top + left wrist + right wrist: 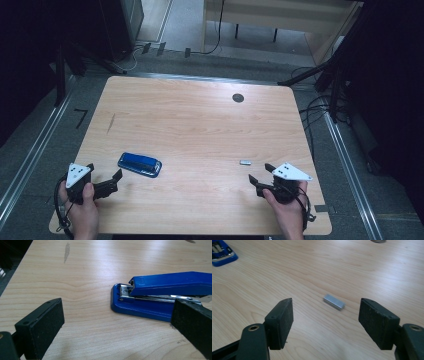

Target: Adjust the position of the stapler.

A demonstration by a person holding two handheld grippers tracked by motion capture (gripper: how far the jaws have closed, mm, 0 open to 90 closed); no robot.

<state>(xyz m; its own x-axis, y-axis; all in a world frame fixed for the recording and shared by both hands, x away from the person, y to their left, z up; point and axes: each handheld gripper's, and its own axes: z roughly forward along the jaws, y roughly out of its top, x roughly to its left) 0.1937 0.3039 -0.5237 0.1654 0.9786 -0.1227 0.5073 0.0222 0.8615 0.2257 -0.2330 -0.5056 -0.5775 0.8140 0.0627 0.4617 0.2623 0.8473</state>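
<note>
The left claw (119,180) is waiting with its jaws spread wide near the 7 o'clock corner of the light wooden desk (200,125), and nothing is sitting between them. In the left gripper view the blue metal-and-plastic stapler (160,298) is lying flat just ahead, toward 1 o'clock, and its far end is passing behind the right-hand jaw, so I cannot tell if that jaw is touching it. I judge that a careless advance here is risking a push: one jaw could strike the blue base and slide the stapler away over the smooth wood.

The right claw (260,176) is resting near the 5 o'clock edge, also spread and pinching nothing. In the right gripper view the small silver block of staples (334,301) is lying on the desk a little ahead, between the lines of the two jaws but apart from both. It is low, thin and turned at an angle, so the pads could close above it, or catch only one corner and make it spin out. A hard squeeze could also break the strip into pieces.

Farther off, at 12 o'clock, a small dark round grommet (238,98) is sitting in the desk, well apart from everything.
</note>
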